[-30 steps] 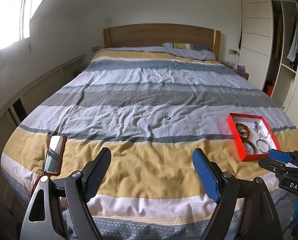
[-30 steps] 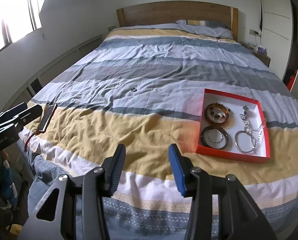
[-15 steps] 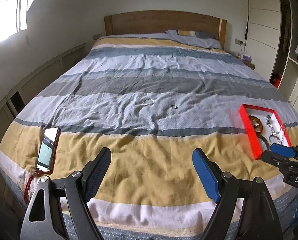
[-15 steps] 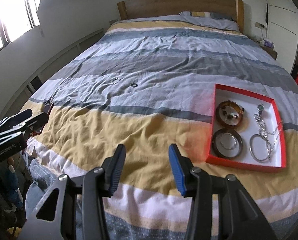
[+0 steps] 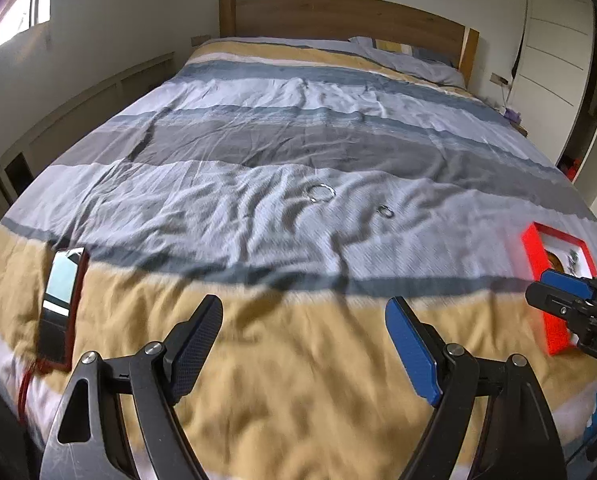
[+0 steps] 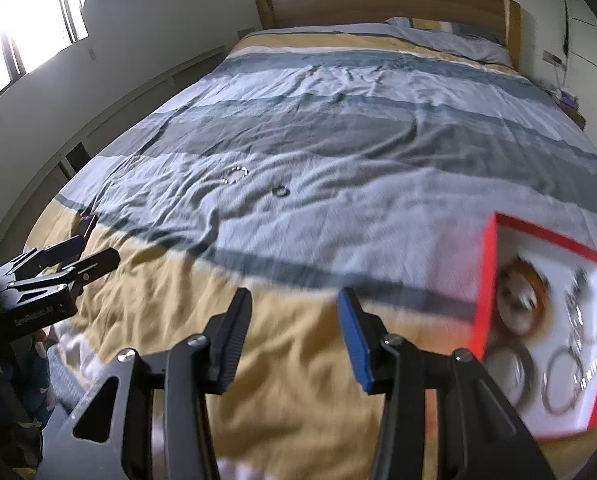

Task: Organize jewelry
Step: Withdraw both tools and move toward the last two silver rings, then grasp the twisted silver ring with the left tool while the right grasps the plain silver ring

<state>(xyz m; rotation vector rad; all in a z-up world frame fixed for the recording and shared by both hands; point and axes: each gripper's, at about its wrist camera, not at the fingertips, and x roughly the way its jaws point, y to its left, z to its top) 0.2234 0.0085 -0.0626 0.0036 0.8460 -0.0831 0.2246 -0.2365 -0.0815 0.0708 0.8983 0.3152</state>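
Well ahead of the open left claw [image 5: 304, 334], bracelet [image 5: 319, 193] and ring [image 5: 386, 211].

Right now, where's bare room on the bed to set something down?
Free: the yellow stripe between the phone and the red tray, and the grey stripes beyond the bracelet and small ring up to the pillow. Crowded: inside the tray, packed with bangles. Both grippers, left and right, are open and empty.
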